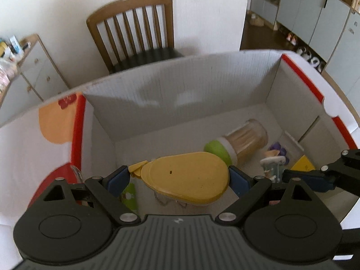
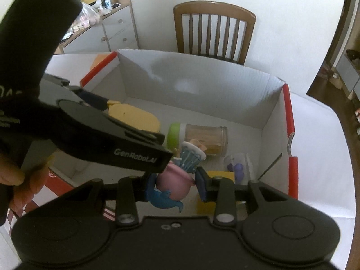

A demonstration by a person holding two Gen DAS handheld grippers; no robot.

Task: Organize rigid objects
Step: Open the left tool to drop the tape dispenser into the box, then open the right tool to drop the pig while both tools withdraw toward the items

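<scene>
Over the open box, my left tongs grip a yellow-lidded container; my right tongs clamp a pink figurine.

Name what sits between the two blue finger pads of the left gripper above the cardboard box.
A container with a yellow lid sits between the left gripper's pads, each pad against one end, held over the cardboard box. The left wrist view shows it best.

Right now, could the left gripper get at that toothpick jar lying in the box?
Probably not yet. The left gripper is shut on the yellow-lidded container, which sits between it and the toothpick jar on the box floor. It would need to release that first.
</scene>
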